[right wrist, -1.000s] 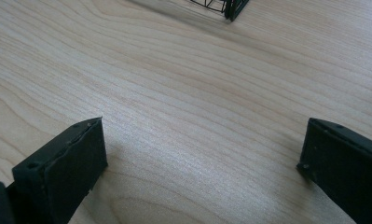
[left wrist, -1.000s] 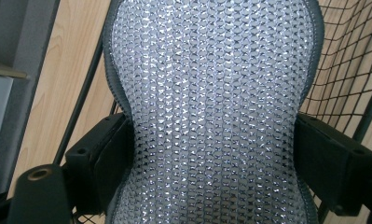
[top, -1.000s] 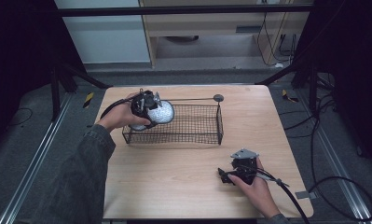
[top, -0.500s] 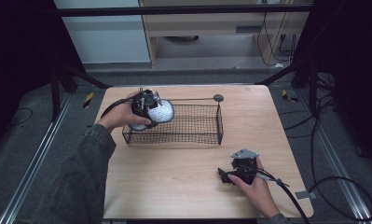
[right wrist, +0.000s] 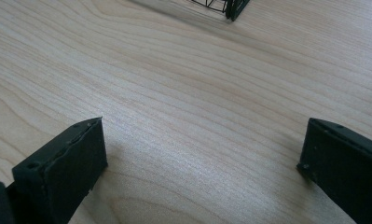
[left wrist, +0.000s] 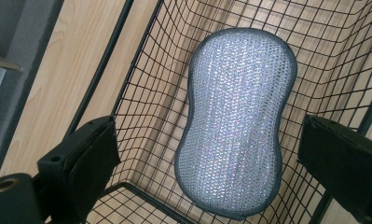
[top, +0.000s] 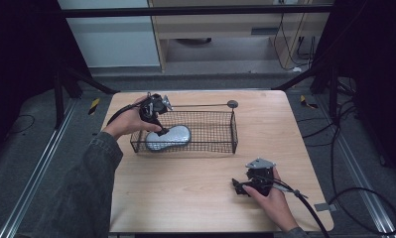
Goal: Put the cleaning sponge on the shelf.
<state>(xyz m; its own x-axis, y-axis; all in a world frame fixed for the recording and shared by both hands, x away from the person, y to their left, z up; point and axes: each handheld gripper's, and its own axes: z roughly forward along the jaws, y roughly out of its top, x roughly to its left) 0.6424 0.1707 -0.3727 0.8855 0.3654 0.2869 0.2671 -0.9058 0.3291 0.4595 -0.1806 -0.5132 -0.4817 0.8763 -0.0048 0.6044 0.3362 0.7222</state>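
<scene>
Pale wood table (top: 195, 198) bears a wire basket (top: 220, 131); dark room.

Bright table, dark surroundings, sharp close-ups.
In the high view, even overhead light falls on the pale wooden table (top: 195, 198) while the room's sides sink into black; shadows are soft and short. The silvery scrubbing pad (left wrist: 237, 121) glints under the light, crisp in the left gripper view; near jaws look slightly soft.

The sponge (left wrist: 237, 126) is showing a glittery silver mesh weave with grey cloth edging. The basket (left wrist: 141, 93) is showing thin black wire. The table (right wrist: 183, 93) is showing pale, matt, grained wood.
</scene>
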